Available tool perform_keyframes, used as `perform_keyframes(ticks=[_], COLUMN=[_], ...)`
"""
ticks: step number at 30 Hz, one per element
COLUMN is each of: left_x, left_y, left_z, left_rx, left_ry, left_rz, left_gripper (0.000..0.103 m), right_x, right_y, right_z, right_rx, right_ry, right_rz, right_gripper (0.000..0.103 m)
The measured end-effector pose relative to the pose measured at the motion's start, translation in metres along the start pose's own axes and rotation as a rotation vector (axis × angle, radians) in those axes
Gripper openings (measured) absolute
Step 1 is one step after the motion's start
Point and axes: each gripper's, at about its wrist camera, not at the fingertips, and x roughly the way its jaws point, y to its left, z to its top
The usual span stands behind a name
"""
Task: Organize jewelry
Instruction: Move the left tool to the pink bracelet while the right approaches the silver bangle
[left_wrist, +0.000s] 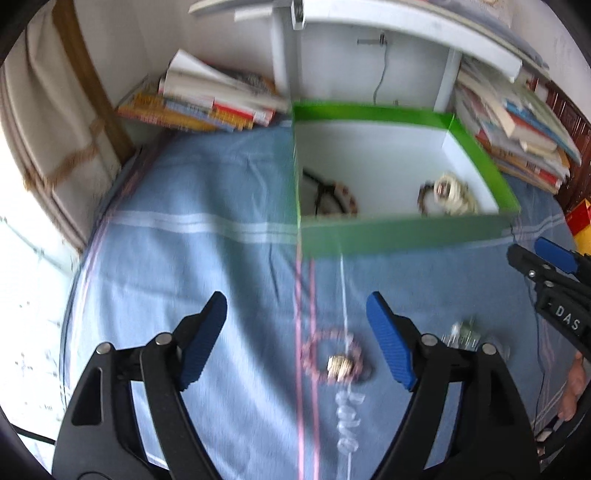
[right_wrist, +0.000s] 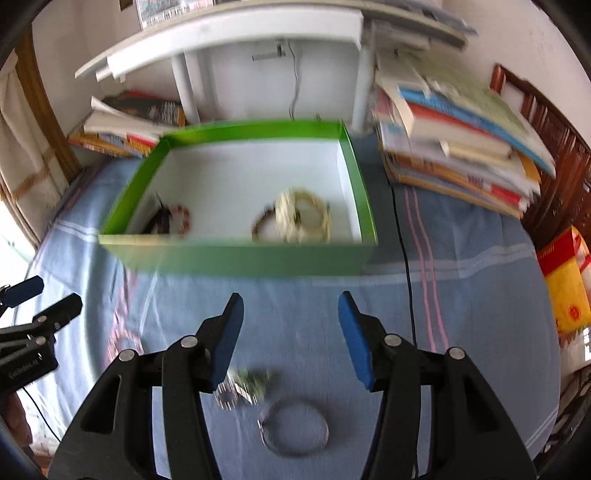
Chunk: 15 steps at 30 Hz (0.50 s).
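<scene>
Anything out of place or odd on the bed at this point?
Nothing looks damaged or spilled. Three pieces lie loose on the blue cloth outside the green box: a pink bead bracelet, a metal bangle and a small green-and-silver piece. Both grippers are open and empty.

Bare blue cloth (right_wrist: 295, 295) lies open across mid-frame, between the gripper fingers and the green box (right_wrist: 240, 258). The box's front wall bars the way ahead; its top is open. Book stacks (right_wrist: 461, 147) crowd the upper right and upper left, and a white shelf (right_wrist: 229, 29) overhangs behind the box.
</scene>
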Motion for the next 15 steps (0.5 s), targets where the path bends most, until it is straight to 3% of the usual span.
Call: perform_keyframes(ticks=[6,15], left_x=[0.007,0.007], left_y=[0.005,-0.007], left_z=[-0.035,-0.052], left_rx=[-0.006,-0.018], left_ry=[0.060,0.067], left_rz=[-0.011,-0.055], left_gripper=[0.078,0.084], right_x=[0.005,0.004], right_y=[-0.013,-0.022], right_z=[-0.038,-0.071], right_rx=[0.041,0.061], right_ry=[0.064,0.100], right_rz=[-0.022,-0.036], right_gripper=[0.053,0.053])
